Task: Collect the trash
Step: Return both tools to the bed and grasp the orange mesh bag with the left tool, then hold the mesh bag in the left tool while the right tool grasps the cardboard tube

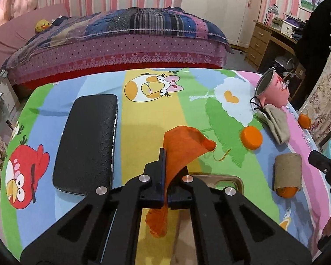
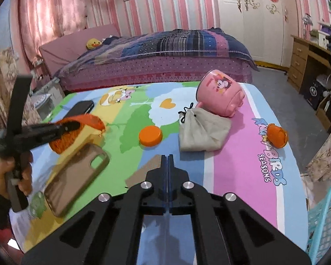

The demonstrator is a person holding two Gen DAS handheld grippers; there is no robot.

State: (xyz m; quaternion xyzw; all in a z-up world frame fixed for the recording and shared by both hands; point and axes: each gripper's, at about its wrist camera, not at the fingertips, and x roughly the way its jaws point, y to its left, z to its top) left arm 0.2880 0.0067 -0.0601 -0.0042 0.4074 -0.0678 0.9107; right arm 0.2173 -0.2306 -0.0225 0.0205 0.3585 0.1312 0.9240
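My left gripper (image 1: 164,154) is shut on an orange mesh net bag (image 1: 183,148), held above the cartoon tablecloth; the bag hangs through the fingers. It also shows in the right wrist view (image 2: 77,128) in the left gripper (image 2: 75,124). My right gripper (image 2: 167,158) is shut and empty, over a brown cardboard tube (image 2: 143,172). An orange bottle cap (image 2: 150,135), a piece of orange peel (image 2: 277,135) and the tube (image 1: 288,174), with something orange in its end, lie on the table.
A black case (image 1: 88,141), a pink mug on its side (image 2: 220,95), a grey drawstring pouch (image 2: 203,130) and a brown phone case (image 2: 75,176) lie on the table (image 2: 242,165). A teal basket (image 2: 326,220) stands at the right edge. A bed is behind.
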